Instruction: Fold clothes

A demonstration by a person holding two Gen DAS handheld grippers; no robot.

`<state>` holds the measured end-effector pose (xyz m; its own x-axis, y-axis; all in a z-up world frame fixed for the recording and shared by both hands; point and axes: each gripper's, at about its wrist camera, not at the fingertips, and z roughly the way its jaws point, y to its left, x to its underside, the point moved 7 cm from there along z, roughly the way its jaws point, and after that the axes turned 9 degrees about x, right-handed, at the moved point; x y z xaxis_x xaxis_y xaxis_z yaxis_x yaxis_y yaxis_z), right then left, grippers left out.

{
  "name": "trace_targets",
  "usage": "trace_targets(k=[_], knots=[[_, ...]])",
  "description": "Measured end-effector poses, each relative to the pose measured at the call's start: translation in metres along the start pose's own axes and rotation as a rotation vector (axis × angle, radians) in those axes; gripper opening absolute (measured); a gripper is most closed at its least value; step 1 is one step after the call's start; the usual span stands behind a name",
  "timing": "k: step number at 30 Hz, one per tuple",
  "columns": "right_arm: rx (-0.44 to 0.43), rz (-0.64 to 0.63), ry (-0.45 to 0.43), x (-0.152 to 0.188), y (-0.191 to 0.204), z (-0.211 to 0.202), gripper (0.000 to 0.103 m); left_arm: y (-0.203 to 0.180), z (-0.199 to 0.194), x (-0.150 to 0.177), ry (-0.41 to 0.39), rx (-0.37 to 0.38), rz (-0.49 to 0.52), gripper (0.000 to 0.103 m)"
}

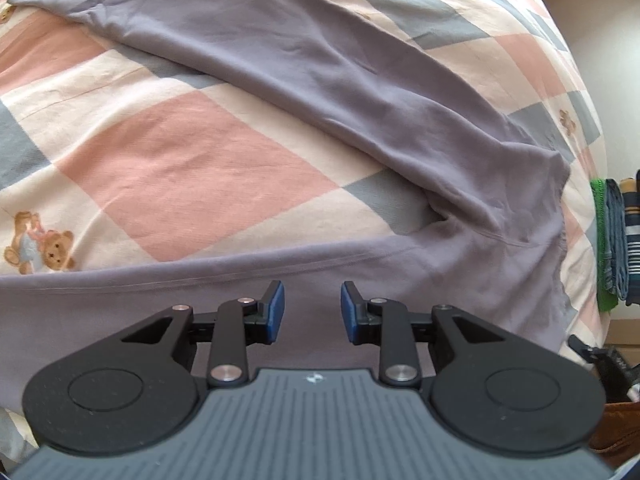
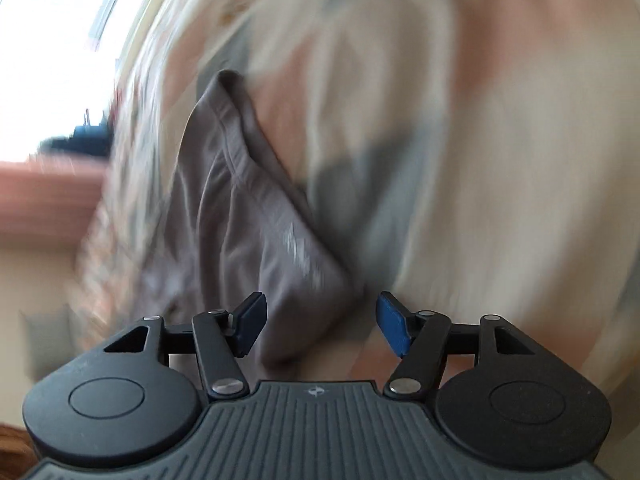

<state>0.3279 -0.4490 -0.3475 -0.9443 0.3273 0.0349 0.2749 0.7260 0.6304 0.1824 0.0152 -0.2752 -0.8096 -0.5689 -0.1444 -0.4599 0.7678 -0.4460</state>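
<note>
closest to the left wrist camera is the left gripper (image 1: 312,312), with its blue fingers (image 1: 276,312) spread apart and nothing between them. it hovers just over the hem part of a grey-purple garment (image 1: 320,80) that lies on the bed. one long piece of the garment, a sleeve or a leg, i cannot tell which, stretches from the right side up to the far left corner. under it is the bed cover (image 1: 180,168), checked in pink, cream and grey, with a small bear picture (image 1: 40,248) near the left edge. at the far right some folded clothes (image 1: 618,240) stand beside the bed.

the right wrist view is strongly blurred. the right gripper (image 2: 320,326) also has its fingers (image 2: 394,330) spread wide, not holding anything. a bunched end of the same garment (image 2: 248,216) lies in front of them, reaching down between the two fingers, on the checked cover (image 2: 480,120). a bright window (image 2: 60,40) shows at the upper left.
</note>
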Motion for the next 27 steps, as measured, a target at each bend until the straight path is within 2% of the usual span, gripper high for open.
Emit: trace_targets(k=[1,2,3,4,5,8,11,13,17,19,21,22,23,25,27], knots=[[-0.029,0.062,-0.025,0.004,-0.004,0.005,0.064,-0.003,0.000,0.000,0.000,0.002,0.006,0.025],[-0.054,0.120,-0.055,0.008,-0.006,0.011,0.059,-0.006,-0.001,0.001,0.000,0.002,0.012,0.025],[-0.073,0.172,-0.080,0.008,-0.008,0.016,0.034,-0.008,-0.002,0.001,-0.001,0.001,0.018,0.025],[-0.065,0.191,-0.105,0.007,-0.004,0.018,0.017,-0.011,-0.004,0.001,-0.003,0.001,0.024,0.025],[-0.048,0.199,-0.131,0.004,0.002,0.018,0.005,-0.013,-0.007,0.001,-0.008,0.001,0.030,0.025],[0.013,0.075,-0.244,-0.005,0.046,-0.015,0.002,-0.016,-0.013,0.002,-0.022,0.003,0.038,0.026],[0.192,-0.002,-0.256,-0.005,0.079,-0.051,0.002,-0.017,-0.011,0.004,-0.022,0.005,0.033,0.026],[0.272,-0.039,-0.259,0.000,0.083,-0.063,0.001,-0.018,-0.007,0.007,-0.015,0.014,0.027,0.026],[0.363,-0.018,-0.197,0.002,0.043,-0.026,0.003,-0.024,0.000,0.015,0.008,0.029,0.038,0.027],[0.412,-0.013,-0.127,0.000,0.019,0.000,0.006,-0.023,-0.001,0.018,0.015,0.017,0.044,0.027],[0.423,0.018,-0.101,-0.004,0.008,0.003,0.030,-0.020,-0.006,0.021,0.006,0.010,0.038,0.029],[0.443,0.004,-0.116,-0.007,0.011,-0.005,0.036,-0.018,-0.009,0.023,0.002,0.004,0.033,0.030],[0.472,-0.018,-0.138,-0.010,0.017,-0.014,0.047,-0.015,-0.011,0.024,-0.001,-0.005,0.030,0.030],[0.461,-0.111,-0.214,-0.023,0.042,-0.035,0.048,-0.013,-0.014,0.022,-0.010,-0.001,0.020,0.030],[0.402,-0.223,-0.271,-0.043,0.074,-0.045,0.048,-0.016,-0.013,0.015,-0.022,0.022,0.022,0.030]])
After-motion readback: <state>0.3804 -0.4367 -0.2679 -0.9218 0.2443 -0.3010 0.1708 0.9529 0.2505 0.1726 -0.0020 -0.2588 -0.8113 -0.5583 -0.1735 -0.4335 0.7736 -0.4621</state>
